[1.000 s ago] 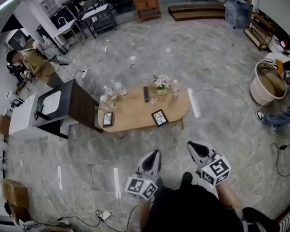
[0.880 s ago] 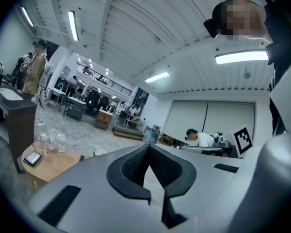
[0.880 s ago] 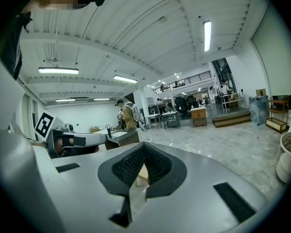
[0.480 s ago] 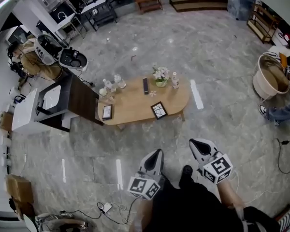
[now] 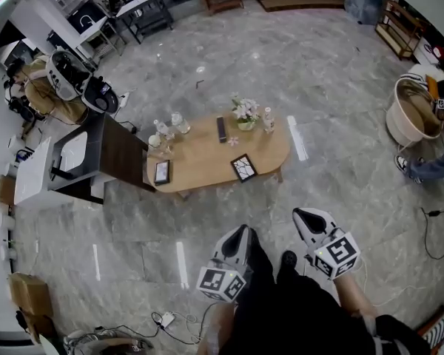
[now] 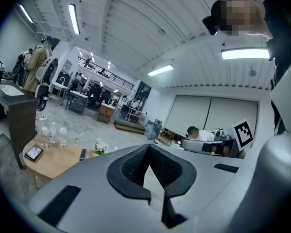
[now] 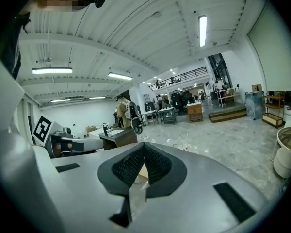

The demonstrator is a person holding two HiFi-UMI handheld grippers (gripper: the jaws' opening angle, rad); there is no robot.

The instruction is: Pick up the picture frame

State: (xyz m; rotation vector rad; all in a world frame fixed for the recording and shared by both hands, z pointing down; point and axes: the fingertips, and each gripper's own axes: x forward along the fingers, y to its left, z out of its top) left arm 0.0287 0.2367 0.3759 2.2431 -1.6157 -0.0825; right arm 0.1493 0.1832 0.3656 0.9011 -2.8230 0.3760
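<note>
Head view: frame (image 5: 244,167) beyond hand-held grippers (image 5: 240,232) (image 5: 300,214)

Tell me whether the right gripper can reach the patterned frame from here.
Probably not yet: the right gripper is well short, with bare floor between it and the table where the frame lies. Nothing blocks the way.

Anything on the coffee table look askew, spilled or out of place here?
The picture frame near the front edge lies flat and skewed to the coffee table; a second frame at the left end lies flat too. Nothing looks spilled.
</note>
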